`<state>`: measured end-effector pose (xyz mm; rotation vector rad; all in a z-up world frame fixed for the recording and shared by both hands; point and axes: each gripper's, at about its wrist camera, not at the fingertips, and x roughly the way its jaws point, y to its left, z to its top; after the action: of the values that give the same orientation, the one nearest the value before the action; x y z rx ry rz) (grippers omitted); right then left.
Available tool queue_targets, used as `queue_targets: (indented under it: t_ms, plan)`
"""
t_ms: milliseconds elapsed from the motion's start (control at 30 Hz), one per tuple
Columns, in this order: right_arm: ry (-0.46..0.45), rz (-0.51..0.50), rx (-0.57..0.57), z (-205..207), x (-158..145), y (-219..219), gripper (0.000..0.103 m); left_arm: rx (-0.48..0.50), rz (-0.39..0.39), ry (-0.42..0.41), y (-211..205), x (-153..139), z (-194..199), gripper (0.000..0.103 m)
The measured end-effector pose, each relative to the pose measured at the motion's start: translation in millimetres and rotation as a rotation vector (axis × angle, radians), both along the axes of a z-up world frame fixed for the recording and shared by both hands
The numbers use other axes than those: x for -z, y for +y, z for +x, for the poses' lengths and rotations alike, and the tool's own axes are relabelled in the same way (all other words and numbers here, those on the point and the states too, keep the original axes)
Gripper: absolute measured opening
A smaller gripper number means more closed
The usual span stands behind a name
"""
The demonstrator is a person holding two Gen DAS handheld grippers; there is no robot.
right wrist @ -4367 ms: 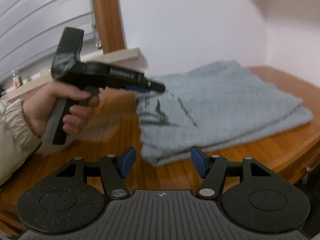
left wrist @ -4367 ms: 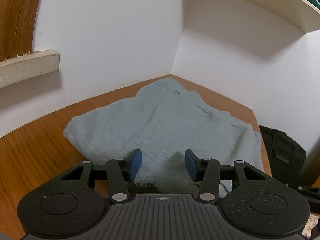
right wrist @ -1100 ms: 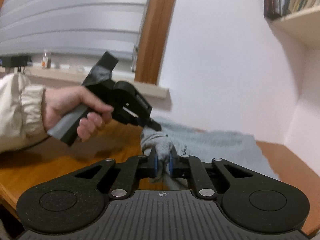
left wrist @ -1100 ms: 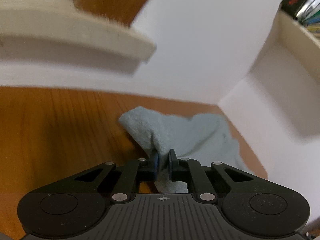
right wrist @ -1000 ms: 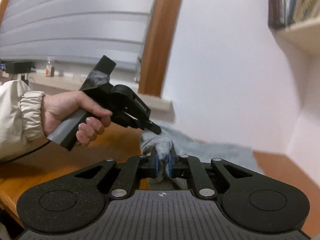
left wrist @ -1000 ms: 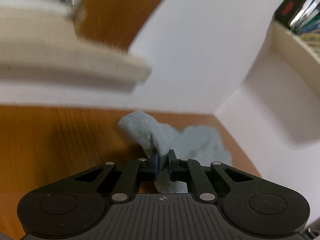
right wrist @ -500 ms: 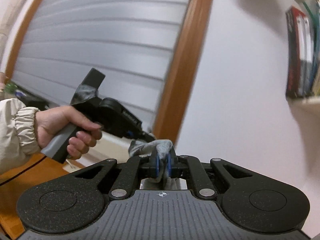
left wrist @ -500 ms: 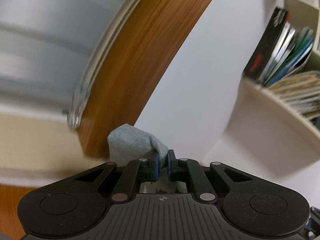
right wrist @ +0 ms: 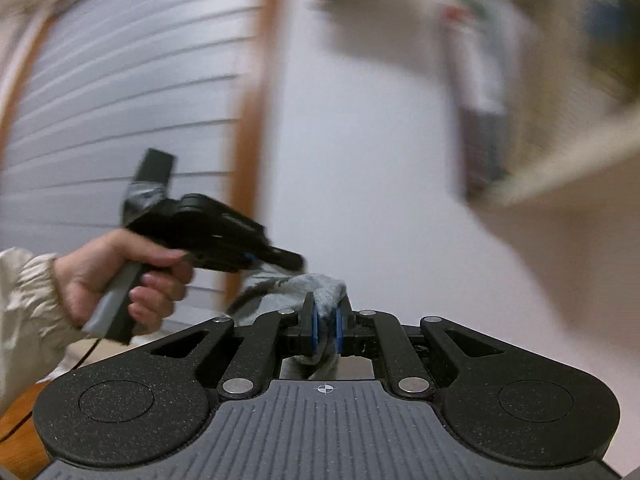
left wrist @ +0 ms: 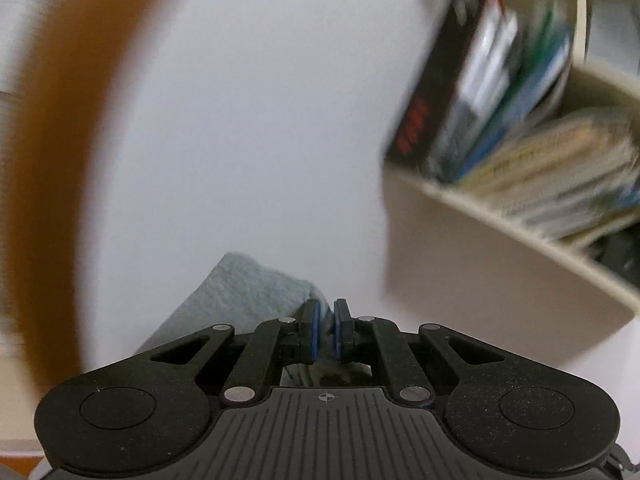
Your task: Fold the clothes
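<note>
Between the pads: both grippers pinch the one grey cloth (left wrist: 256, 292), each on its own fold.
Left gripper (left wrist: 324, 330): fingers nearly closed, with only a thin gap between the two blue pads (left wrist: 316, 332); the cloth is nipped in that gap and bulges up and to the left of the tips.
Right gripper (right wrist: 324, 328): fingers drawn in on a thicker wad, which pokes up above the two pads and hangs down behind them.
Cloth (right wrist: 320, 286): one piece, held up in the air against the wall, stretched between the two grippers; a dark printed mark shows on the part nearer the left gripper, and the lower part is hidden by the gripper bodies.
Left gripper from the right wrist view (right wrist: 294, 260): its tip is at the cloth's far edge; from this side I cannot tell how far its fingers stand apart.
Hand (right wrist: 120, 276): one in sight, wrapped round the left gripper's grey handle, a pale cuffed sleeve (right wrist: 24, 300) behind it.
Wall (left wrist: 248, 120): plain white behind the cloth.
Window: one wooden frame post (right wrist: 252, 120) with a slatted grey shutter (right wrist: 120, 120) to its left.
Shelf (left wrist: 500, 256): one cream board up on the right, carrying a row of books (left wrist: 480, 80), too blurred to count.
Table (right wrist: 16, 420): a sliver of brown wood, low at the left edge.
</note>
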<state>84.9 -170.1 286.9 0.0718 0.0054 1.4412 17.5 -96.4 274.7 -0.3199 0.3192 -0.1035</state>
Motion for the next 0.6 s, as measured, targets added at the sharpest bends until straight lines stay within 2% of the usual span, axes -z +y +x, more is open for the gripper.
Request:
queue_targets:
  t_ms: [33, 67, 100, 133, 167, 200, 300, 333, 367, 467, 600]
  plan:
    - [0.030, -0.058, 0.063, 27, 13, 9, 0.012, 0.003, 0.067, 0.039, -23, 17, 35, 0.012]
    - [0.063, -0.130, 0.137, 53, 30, 19, 0.022, 0.017, 0.145, 0.102, -45, 38, 70, 0.022]
    - [0.099, -0.205, 0.214, 78, 48, 30, 0.030, 0.033, 0.203, 0.161, -61, 60, 95, 0.023]
    - [0.122, -0.284, 0.293, 99, 70, 37, 0.046, 0.047, 0.245, 0.210, -74, 82, 116, 0.023]
    - [0.127, -0.339, 0.336, 114, 90, 42, 0.047, 0.073, 0.255, 0.233, -81, 101, 129, 0.023]
    - [0.131, -0.374, 0.339, 124, 109, 43, 0.047, 0.106, 0.243, 0.240, -83, 119, 137, 0.023]
    - [0.182, -0.463, 0.295, 144, 155, 52, 0.049, 0.152, 0.240, 0.326, -79, 165, 160, 0.023]
    - [0.202, -0.478, 0.287, 149, 166, 56, 0.051, 0.162, 0.247, 0.346, -77, 177, 165, 0.024]
    - [0.221, -0.488, 0.273, 152, 176, 60, 0.055, 0.167, 0.257, 0.361, -74, 188, 168, 0.029]
    - [0.246, -0.486, 0.249, 151, 194, 64, 0.064, 0.181, 0.271, 0.381, -64, 210, 166, 0.039]
    - [0.251, -0.462, 0.189, 139, 194, 75, 0.068, 0.210, 0.270, 0.383, -52, 234, 145, 0.039]
